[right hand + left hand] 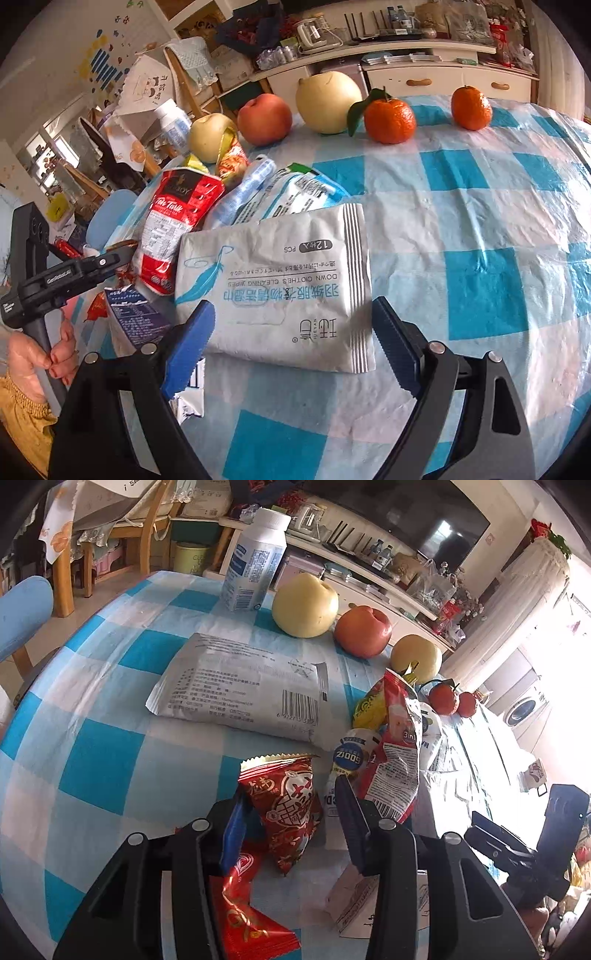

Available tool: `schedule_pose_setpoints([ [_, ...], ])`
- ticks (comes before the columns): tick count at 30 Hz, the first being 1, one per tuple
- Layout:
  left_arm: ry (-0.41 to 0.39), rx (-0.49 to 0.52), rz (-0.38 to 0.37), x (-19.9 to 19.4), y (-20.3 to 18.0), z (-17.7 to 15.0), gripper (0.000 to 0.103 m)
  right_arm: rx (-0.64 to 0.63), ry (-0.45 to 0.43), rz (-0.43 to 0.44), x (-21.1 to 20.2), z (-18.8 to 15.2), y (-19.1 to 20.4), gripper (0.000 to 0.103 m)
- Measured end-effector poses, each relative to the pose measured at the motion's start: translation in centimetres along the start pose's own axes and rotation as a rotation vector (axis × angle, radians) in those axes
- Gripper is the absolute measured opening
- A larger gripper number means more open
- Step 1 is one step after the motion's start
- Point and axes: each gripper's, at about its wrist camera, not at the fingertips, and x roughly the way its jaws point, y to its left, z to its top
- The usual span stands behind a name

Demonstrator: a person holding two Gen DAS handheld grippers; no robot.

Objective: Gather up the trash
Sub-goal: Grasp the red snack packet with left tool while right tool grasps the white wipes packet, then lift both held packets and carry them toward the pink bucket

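My left gripper point(291, 805) is open, with a red snack wrapper point(291, 808) between its fingers on the checked cloth. A second red wrapper point(243, 908) lies under its left finger. A white wipes pack point(243, 694) lies beyond, and a crumpled red pouch point(399, 753) stands to the right. My right gripper point(295, 332) is open, its fingers on either side of the near end of a white cleaning-wipes pack point(280, 284). A red-and-black pouch point(173, 225) and more wrappers lie to its left. The left gripper's body point(55, 280) shows at the far left.
Pears point(304, 605), an apple point(364, 629) and a white bottle point(255, 561) stand at the table's far edge. Two mandarins point(389, 118) sit along the back edge in the right wrist view. A blue chair point(22, 609) stands left of the table.
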Motion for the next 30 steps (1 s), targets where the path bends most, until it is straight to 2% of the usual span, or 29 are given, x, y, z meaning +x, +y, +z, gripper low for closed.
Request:
schedule_pose_setpoints([
  [2, 0.008, -0.005, 0.001, 0.3, 0.0, 0.0, 0.047, -0.004, 0.041, 0.093, 0.1, -0.5, 0.8, 0.088],
  [6, -0.002, 0.003, 0.032, 0.1, 0.2, -0.1, 0.045, -0.041, 0.157, 0.333, 0.3, -1.8, 3.1, 0.088],
  [8, -0.007, -0.001, 0.029, 0.0, 0.4, -0.1, 0.038, -0.137, 0.18, 0.378, -0.1, -2.3, 5.3, 0.088],
  [10, -0.015, 0.009, 0.034, -0.2, 0.3, -0.1, 0.037, -0.231, 0.145, 0.365, -1.1, -2.4, 6.7, 0.088],
  [12, -0.025, 0.016, 0.035, -0.4, 0.2, -0.1, 0.033, -0.257, 0.078, 0.327, -2.0, -2.0, 7.0, 0.088],
  [13, -0.027, 0.015, 0.032, -0.6, 0.3, 0.0, 0.031, -0.258, 0.046, 0.285, -2.2, -1.7, 6.9, 0.088],
  [15, -0.035, 0.016, 0.033, -0.9, 0.4, 0.0, 0.031, -0.281, -0.022, 0.141, -2.3, -1.3, 6.7, 0.088],
  [17, -0.041, 0.015, 0.029, -1.1, 0.6, 0.1, 0.031, -0.289, -0.055, 0.031, -1.8, -0.7, 6.2, 0.088],
  [20, -0.052, 0.01, 0.015, -1.6, 0.8, 0.1, 0.031, -0.307, -0.025, -0.073, 0.0, -0.5, 5.5, 0.089],
  [21, -0.056, 0.01, 0.01, -1.8, 0.8, 0.2, 0.031, -0.319, -0.009, -0.082, 0.5, -0.7, 5.4, 0.094],
  [25, -0.079, -0.004, -0.016, -2.8, 1.1, 0.3, 0.031, -0.392, 0.032, -0.079, 1.4, -1.1, 5.8, 0.099],
  [27, -0.087, -0.01, -0.037, -3.3, 1.3, 0.4, 0.031, -0.472, 0.035, -0.138, 2.0, -1.6, 6.7, 0.099],
  [30, -0.1, -0.017, -0.069, -4.1, 1.4, 0.5, 0.031, -0.459, 0.035, -0.143, 2.4, -1.5, 6.4, 0.099],
])
